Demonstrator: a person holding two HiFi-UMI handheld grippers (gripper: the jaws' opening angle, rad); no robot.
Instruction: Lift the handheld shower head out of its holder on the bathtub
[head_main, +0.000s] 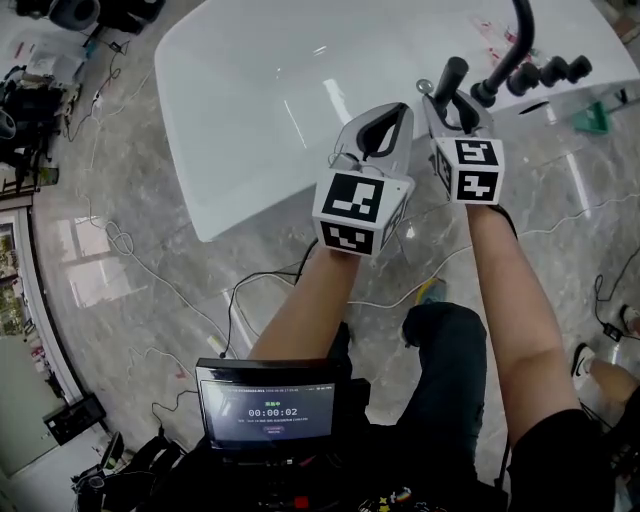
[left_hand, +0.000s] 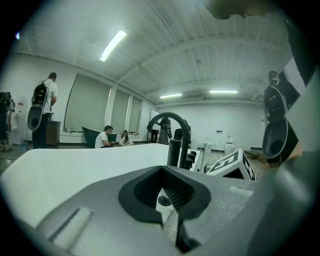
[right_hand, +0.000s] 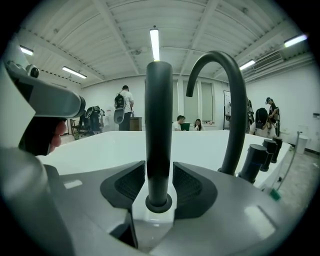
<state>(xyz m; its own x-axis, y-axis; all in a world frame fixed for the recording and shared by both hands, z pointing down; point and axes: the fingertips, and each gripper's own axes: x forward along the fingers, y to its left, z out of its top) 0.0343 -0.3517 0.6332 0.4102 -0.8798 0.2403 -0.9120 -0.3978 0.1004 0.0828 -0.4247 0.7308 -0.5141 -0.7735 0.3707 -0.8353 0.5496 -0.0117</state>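
Observation:
The handheld shower head (head_main: 451, 74) is a black rod standing upright in its round holder (right_hand: 159, 203) on the rim of the white bathtub (head_main: 250, 110). My right gripper (head_main: 452, 98) is shut on the rod, with a ribbed pad against each side of it low down. In the right gripper view the shower head (right_hand: 159, 115) fills the middle, between the jaws of the right gripper (right_hand: 159, 182). My left gripper (head_main: 393, 118) hovers just left of it over the tub rim, shut and holding nothing. In its own view the left gripper (left_hand: 167, 200) shows closed jaws.
A black arched faucet (head_main: 517, 40) (right_hand: 232, 100) and a row of black knobs (head_main: 552, 72) (right_hand: 255, 160) stand right of the rod on the rim. Cables (head_main: 150, 280) trail over the marble floor. A small monitor (head_main: 272, 405) hangs at my waist. People (right_hand: 125, 107) are far behind the tub.

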